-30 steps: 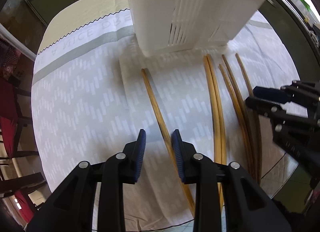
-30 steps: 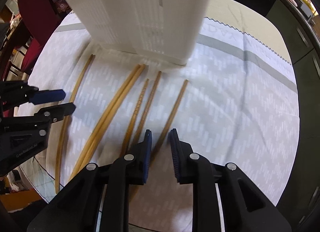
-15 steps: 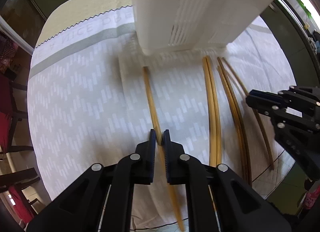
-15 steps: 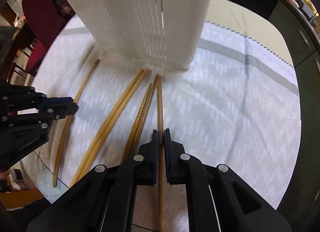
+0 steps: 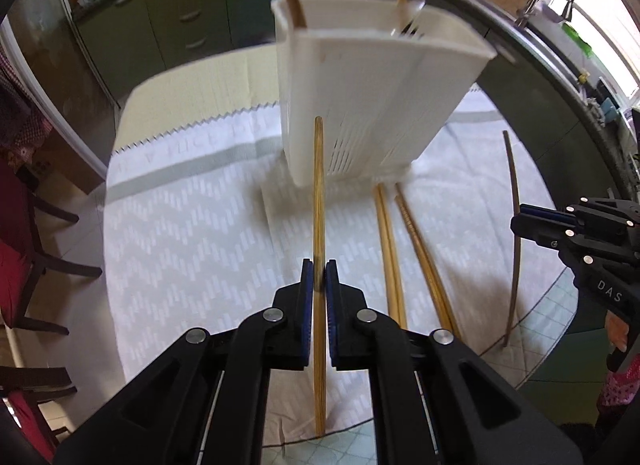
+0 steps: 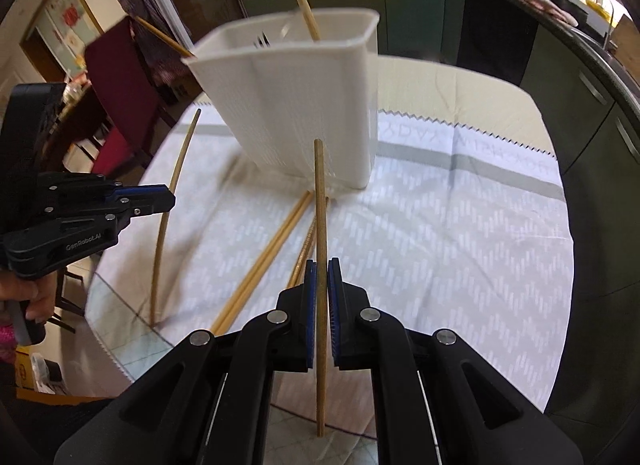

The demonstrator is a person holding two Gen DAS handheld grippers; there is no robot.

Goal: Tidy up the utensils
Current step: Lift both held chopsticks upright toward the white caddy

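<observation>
The patterned tablecloth [image 5: 192,225] spreads under a white slotted utensil holder [image 5: 372,105], which stands upright toward the cloth's far side with two chopsticks already leaning out of its top. In front of the holder, the left gripper [image 5: 319,279] is clamped on a bamboo chopstick [image 5: 319,185], lifted off the cloth with its tip aimed at the holder's base. To the right of the holder's front, the right gripper [image 6: 322,279] is pinched on a second chopstick [image 6: 320,205], also raised. Three loose chopsticks [image 5: 390,249] lie on the cloth between the two, their far ends near the holder's foot.
</observation>
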